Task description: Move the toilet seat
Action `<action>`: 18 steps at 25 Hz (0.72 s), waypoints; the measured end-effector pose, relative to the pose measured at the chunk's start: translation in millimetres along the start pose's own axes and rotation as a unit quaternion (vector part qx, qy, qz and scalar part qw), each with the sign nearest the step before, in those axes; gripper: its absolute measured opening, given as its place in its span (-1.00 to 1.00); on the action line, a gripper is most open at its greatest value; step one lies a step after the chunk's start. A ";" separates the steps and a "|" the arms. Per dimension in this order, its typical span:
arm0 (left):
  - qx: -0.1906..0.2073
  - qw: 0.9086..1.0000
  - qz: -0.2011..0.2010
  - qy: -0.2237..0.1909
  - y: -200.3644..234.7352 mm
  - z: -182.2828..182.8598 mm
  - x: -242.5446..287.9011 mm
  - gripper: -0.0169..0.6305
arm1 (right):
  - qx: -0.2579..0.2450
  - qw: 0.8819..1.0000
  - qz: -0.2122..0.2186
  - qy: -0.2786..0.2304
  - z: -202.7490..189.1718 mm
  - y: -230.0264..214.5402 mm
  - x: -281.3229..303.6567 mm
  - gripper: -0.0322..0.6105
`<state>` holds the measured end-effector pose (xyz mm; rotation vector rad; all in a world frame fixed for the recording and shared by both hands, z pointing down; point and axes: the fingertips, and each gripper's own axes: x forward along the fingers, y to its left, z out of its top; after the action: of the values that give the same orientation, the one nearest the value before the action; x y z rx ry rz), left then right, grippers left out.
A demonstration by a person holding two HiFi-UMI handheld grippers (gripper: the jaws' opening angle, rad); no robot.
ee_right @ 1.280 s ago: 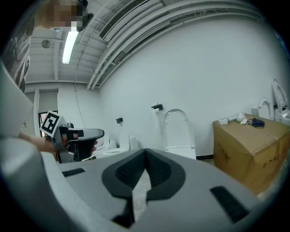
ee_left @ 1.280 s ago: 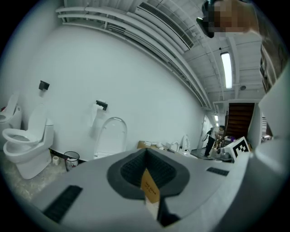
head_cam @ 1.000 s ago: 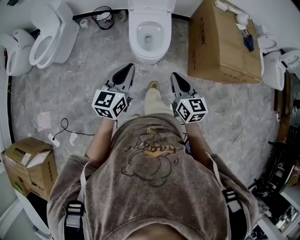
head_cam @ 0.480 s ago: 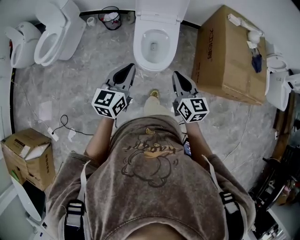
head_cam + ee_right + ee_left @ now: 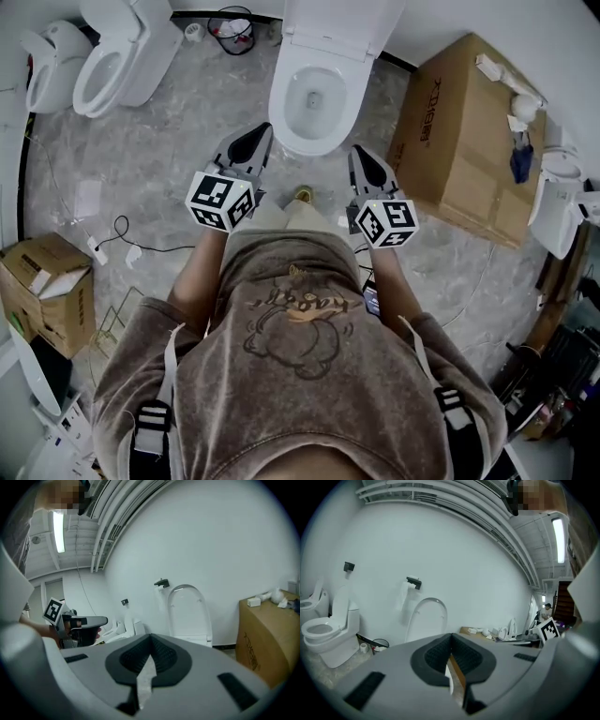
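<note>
Head view: print on the cardboard box (image 5: 473, 141) beside the toilet (image 5: 317, 98) is unreadable.

A big brown cardboard box (image 5: 469, 159) sits on the grey marbled floor (image 5: 178, 131) over to the right, with a few small white bits (image 5: 517, 101) and a blue object (image 5: 521, 161) lying on top. In the far left corner a spare white toilet (image 5: 127, 47) stands with a second spare toilet (image 5: 52, 61) just beside it, and a dark wastebasket (image 5: 232, 30) holding litter is near them by the wall. A smaller opened carton (image 5: 42, 291) sits at the left, near a black cable (image 5: 141, 246) trailing across the floor and a loose paper sheet (image 5: 86, 199). Overhead, a strip light (image 5: 559, 536) is on.
</note>
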<state>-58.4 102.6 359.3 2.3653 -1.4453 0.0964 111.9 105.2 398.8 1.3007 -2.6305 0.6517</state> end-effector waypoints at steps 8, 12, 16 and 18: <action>-0.024 1.000 -0.011 0.009 22.7 1.0 37.8 -0.92 | 0.008 1.000 -0.006 0.017 -3.1 -28.0 36.7 -0.91; -0.025 1.000 -0.008 0.017 43.5 -4.5 58.0 -0.92 | 0.016 0.999 -0.017 0.025 -10.6 -39.2 57.3 -0.91; -0.027 0.999 -0.007 0.027 61.8 -17.0 79.4 -0.92 | 0.024 0.999 -0.022 0.032 -20.7 -50.5 74.9 -0.91; -0.031 0.999 -0.010 0.031 68.2 -23.8 88.8 -0.92 | 0.029 0.999 -0.027 0.035 -26.9 -56.2 81.2 -0.91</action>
<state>-72.7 7.8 421.7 2.3059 -1.3747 0.1178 103.8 28.1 465.6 1.3345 -2.5286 0.7575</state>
